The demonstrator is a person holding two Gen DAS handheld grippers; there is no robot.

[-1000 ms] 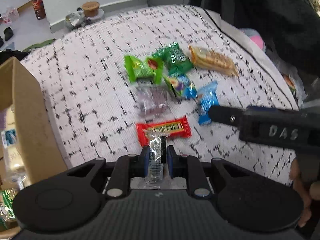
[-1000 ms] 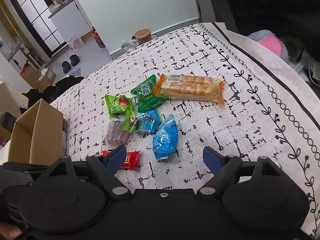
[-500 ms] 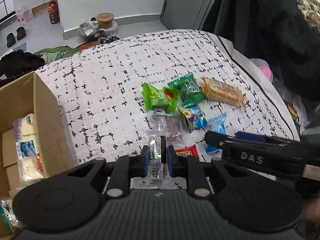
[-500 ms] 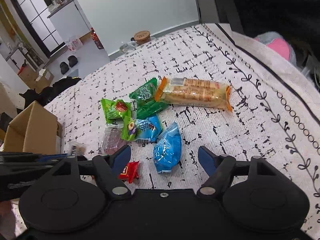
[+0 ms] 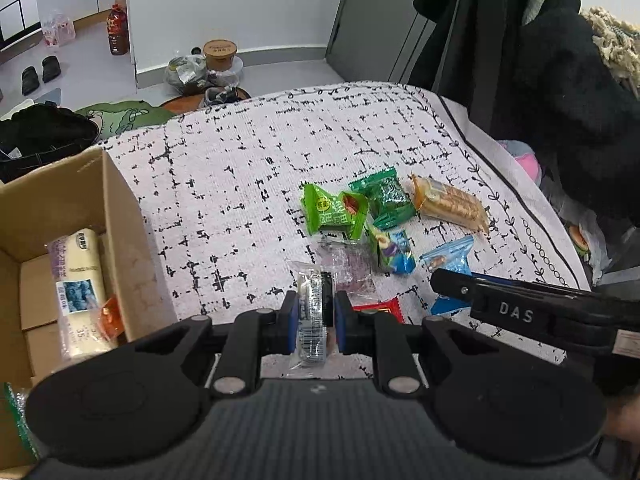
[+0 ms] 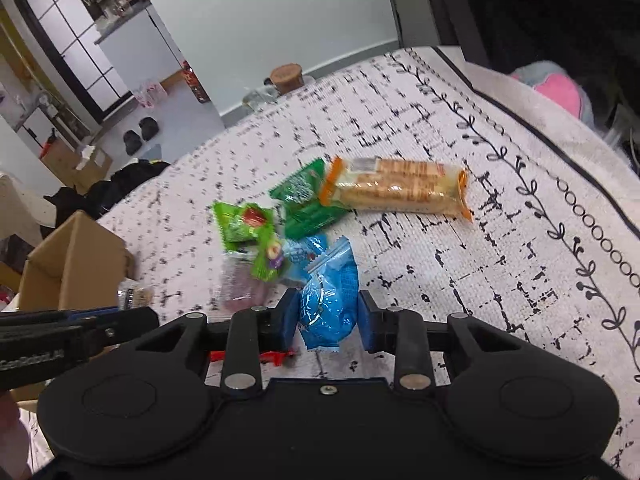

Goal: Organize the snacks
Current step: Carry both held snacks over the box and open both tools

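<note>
Cardboard box stands open at my left, its near wall just beside the edge of the tabletop; bare patterned cloth lies between it and the snack heap, and the cloth's vine border runs along the right edge with clear room beyond the orange biscuit pack.

My left gripper has its jaws clamped on a clear-wrapped dark cookie, held off the cloth. My right gripper has its jaws closing with the blue snack packet between them, the pads at its sides.

Compared with a second ago, the left view has swung toward the box, whose inside now shows a long white packet, and the red snack bar sits mostly hidden behind my fingers. The right jaws stood wide then.

Green packets cluster mid-cloth. Beyond: grey floor, slippers, a bottle.
</note>
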